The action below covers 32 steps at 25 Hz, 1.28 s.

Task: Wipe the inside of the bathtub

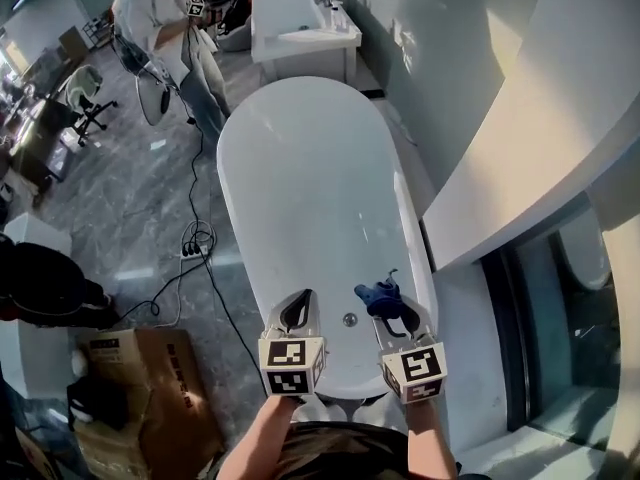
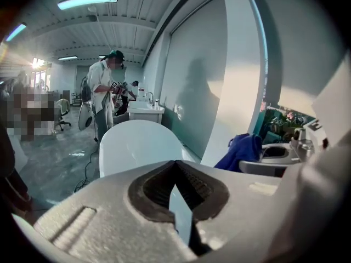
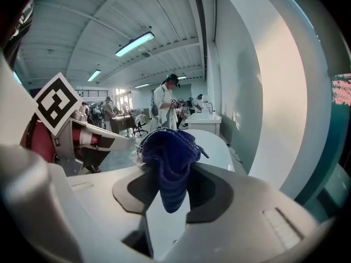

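The white bathtub holds nothing but its drain, at the near end. Above that end, by the right rim, the right claw pinches a blue cloth. The left claw is pressed together, empty. A cardboard box stands on the floor to the left (its label is too small to read).
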### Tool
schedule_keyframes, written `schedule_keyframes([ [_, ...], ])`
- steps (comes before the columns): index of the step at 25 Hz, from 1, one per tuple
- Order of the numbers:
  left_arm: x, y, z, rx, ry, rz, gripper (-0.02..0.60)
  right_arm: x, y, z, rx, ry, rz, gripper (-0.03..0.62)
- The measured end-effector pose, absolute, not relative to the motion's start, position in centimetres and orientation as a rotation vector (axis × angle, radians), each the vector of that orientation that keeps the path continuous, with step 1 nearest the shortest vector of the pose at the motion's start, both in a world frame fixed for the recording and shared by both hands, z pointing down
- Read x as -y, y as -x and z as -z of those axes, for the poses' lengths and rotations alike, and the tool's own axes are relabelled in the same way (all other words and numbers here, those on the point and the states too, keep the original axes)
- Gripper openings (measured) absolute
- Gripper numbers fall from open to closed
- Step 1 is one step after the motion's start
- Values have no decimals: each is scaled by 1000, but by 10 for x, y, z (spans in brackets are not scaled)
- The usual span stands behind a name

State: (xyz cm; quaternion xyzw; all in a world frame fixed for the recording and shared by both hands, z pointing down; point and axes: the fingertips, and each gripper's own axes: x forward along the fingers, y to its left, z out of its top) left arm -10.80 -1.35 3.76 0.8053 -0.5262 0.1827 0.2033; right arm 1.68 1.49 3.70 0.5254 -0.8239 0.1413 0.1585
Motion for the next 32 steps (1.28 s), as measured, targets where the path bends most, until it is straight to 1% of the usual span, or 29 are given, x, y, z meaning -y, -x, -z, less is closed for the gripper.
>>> schedule_keyframes([
  [3,32,127,-69,1482,-2218,-546,5,-15,-11,-69,2310,-1483,-453,135],
  [6,38,144,-114,1455,-2175,-611,5,-24,-5,-120,2251,-1458,-576,135],
  [12,55,151,-186,1398,-2131,-712,5,-19,-13,-182,2194,-1472,-685,135],
  [16,59,163,-236,1341,-2120,-814,5,-38,-2,-241,2138,-1434,-810,135],
  [21,73,159,-288,1289,-2115,-872,5,-51,-3,-297,2084,-1402,-914,135],
  [32,81,153,-405,1185,-2087,-1042,5,-32,23,-415,2101,-1331,-975,135],
])
